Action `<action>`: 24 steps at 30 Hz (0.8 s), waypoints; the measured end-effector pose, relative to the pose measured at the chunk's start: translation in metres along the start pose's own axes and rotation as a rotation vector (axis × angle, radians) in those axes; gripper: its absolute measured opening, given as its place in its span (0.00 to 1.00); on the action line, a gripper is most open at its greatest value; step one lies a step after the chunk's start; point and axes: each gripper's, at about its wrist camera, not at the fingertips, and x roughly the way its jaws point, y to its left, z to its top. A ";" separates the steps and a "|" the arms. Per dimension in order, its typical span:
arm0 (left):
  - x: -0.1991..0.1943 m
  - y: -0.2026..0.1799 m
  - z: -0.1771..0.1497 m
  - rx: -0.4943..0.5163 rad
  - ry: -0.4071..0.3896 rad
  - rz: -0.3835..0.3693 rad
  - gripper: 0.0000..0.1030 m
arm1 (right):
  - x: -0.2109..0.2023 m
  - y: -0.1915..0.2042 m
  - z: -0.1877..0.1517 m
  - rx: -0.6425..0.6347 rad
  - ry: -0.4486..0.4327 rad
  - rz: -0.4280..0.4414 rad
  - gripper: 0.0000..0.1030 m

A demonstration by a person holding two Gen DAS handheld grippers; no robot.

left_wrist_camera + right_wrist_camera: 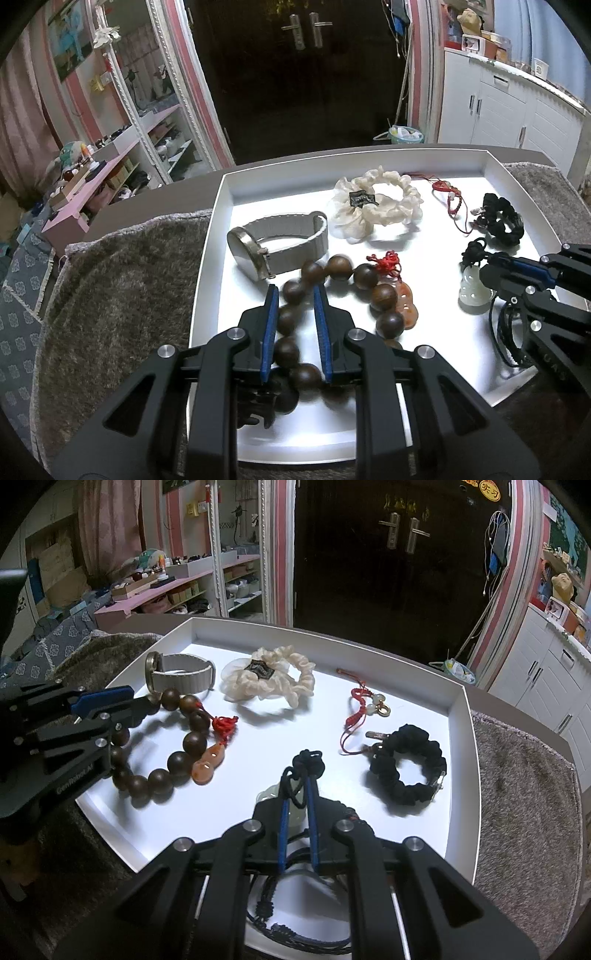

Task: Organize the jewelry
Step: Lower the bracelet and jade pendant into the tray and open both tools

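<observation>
A white tray (218,229) (458,738) holds the jewelry. My left gripper (297,291) is open, its blue-padded fingers straddling beads of a brown wooden bead bracelet (384,295) (184,760) with a red knot and an orange gourd charm (208,760). My right gripper (298,775) is closed on the black cord (306,758) of a pale jade pendant (471,290) (269,792); it shows in the left wrist view (491,271). The left gripper shows in the right wrist view (138,701).
Also in the tray: a watch with a white band (273,240) (181,677), a cream scrunchie (376,206) (269,675), a red cord charm (450,199) (362,705), a black scrunchie (502,218) (410,771). The tray lies on a grey shaggy mat (118,280).
</observation>
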 end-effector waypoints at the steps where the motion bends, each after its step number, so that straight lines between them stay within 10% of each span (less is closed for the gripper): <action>1: 0.000 -0.001 0.000 0.002 0.000 0.000 0.18 | 0.000 0.000 0.000 0.001 0.000 0.001 0.09; 19: -0.007 0.001 0.004 -0.004 -0.015 -0.001 0.18 | -0.006 -0.006 -0.001 0.016 -0.009 0.024 0.09; 24: -0.016 0.006 0.009 -0.013 -0.033 0.004 0.18 | -0.020 -0.007 0.000 -0.029 -0.025 0.017 0.49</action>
